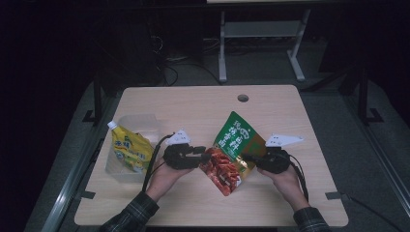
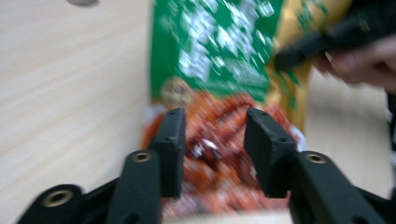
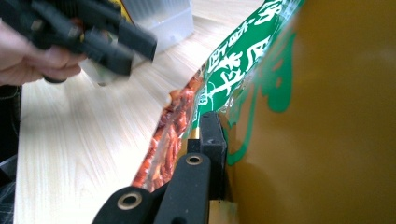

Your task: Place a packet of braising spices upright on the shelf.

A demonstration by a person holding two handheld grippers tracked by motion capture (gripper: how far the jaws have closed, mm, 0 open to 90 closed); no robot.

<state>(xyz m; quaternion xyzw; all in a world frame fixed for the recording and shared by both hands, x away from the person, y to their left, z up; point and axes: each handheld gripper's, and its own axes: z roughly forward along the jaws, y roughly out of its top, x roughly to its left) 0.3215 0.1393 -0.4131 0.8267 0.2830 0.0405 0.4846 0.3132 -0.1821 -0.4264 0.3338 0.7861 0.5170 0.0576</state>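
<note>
- Right fingers are clamped on the snack bag's edge, holding it tilted above the table.
- Left fingers stand apart, the bag's red end seemingly between them; blur hides contact.
- Closing off-centre could twist the bag loose.
- Bin lies beyond.

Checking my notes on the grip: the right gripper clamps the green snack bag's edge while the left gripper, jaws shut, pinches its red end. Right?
Not quite: the left gripper has its jaws open around the green snack bag, as the left gripper view shows. The right gripper does clamp its edge.
</note>
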